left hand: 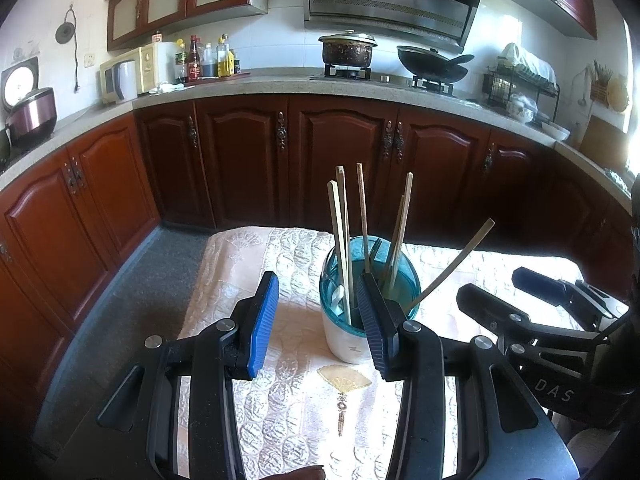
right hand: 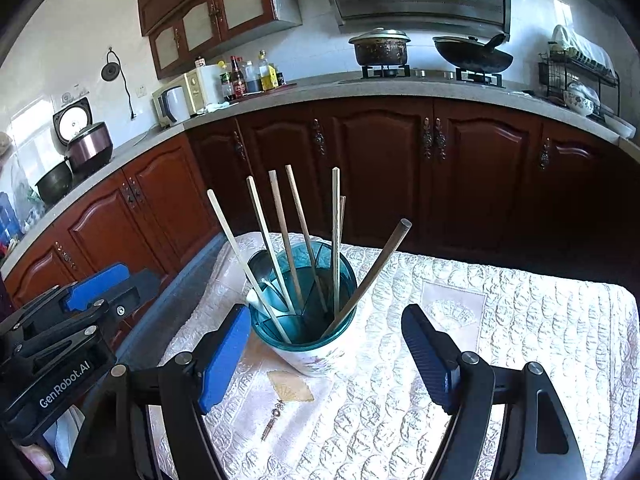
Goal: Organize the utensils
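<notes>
Round utensil holder with translucent teal rim and white lower body (left hand: 352,340) stands upright on the desk, which is covered by a cream quilted cloth with fan motifs (right hand: 520,340). Inside the holder: a bunch of pale wooden chopsticks (right hand: 280,232), upright or leaning outward, plus one darker brown round-ended stick (right hand: 372,276) slanting over the right side of the rim. A white spoon-like piece (right hand: 256,296) sits low at the holder's left inner wall (shape hard to make out).

Left gripper (left hand: 318,320): jaws spread wide, nothing between the blue ribbed pads (left hand: 262,324); its right finger sits just beside the holder's near rim, contact unclear.

Right gripper (right hand: 326,360): also wide open and empty, fingers straddling the near side of the holder, left pad close to the teal rim, right pad apart from it.

Behind: dark red wood cabinets (left hand: 240,152) under a grey stone counter (left hand: 260,84), with a lidded pot (right hand: 378,48) and black wok (right hand: 472,56) on the stove.
</notes>
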The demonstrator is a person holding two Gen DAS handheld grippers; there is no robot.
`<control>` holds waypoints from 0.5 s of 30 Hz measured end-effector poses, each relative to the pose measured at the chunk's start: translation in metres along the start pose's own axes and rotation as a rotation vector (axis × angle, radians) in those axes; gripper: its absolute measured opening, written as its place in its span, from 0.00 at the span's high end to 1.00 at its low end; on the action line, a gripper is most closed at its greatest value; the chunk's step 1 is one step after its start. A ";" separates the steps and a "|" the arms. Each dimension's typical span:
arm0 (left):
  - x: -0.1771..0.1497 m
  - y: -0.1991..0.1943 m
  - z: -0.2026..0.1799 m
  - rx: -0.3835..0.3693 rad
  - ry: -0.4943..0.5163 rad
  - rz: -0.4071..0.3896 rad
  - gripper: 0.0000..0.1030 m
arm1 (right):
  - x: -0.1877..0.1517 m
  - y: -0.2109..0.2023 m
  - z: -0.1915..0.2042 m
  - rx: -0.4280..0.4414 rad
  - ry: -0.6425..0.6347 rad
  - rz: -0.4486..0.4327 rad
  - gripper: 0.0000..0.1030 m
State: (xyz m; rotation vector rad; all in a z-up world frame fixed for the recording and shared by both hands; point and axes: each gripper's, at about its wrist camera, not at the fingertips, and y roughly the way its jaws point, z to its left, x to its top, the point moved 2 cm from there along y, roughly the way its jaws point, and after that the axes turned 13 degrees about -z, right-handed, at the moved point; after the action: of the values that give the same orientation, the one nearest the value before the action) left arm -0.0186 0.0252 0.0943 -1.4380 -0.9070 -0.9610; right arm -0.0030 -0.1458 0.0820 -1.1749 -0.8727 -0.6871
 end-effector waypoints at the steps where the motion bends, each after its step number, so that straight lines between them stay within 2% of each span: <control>1: 0.000 0.000 0.000 -0.001 0.000 0.000 0.61 | 0.000 0.000 0.000 -0.001 -0.002 0.002 0.27; 15: -0.002 0.001 0.000 -0.003 0.003 0.002 0.61 | -0.001 0.001 -0.001 0.002 -0.012 0.009 0.27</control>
State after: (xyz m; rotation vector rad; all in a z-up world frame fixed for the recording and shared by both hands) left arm -0.0187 0.0248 0.0922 -1.4395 -0.9024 -0.9625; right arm -0.0019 -0.1467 0.0805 -1.1819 -0.8779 -0.6728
